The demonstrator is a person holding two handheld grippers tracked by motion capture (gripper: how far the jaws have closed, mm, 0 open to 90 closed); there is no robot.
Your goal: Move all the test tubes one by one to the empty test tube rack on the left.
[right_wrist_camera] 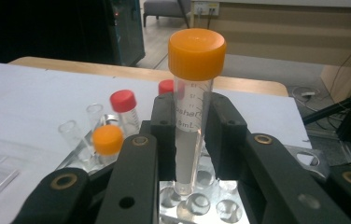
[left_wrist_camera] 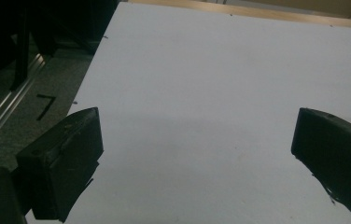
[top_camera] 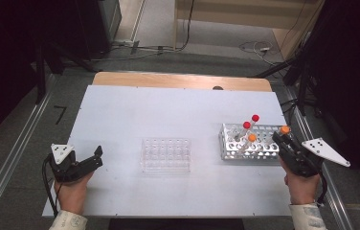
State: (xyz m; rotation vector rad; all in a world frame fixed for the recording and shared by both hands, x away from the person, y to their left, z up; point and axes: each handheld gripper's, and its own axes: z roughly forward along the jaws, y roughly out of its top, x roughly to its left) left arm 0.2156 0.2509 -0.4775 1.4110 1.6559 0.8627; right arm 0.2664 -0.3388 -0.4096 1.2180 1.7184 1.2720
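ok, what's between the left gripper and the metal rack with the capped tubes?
In the high view, only the clear empty rack sits on the white table between the left gripper and the metal rack; otherwise bare.

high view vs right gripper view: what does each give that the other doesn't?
High view alone: the clear rack mid-table, the left gripper resting open near the table's left edge, and both hands.

Right gripper view alone: the right gripper's pads pressing the orange-capped tube from both sides, print on the tube wall, and its bottom end just above the metal rack's holes.

Both: the right gripper, the metal rack, the red-capped tubes, a second orange-capped tube and the white table.
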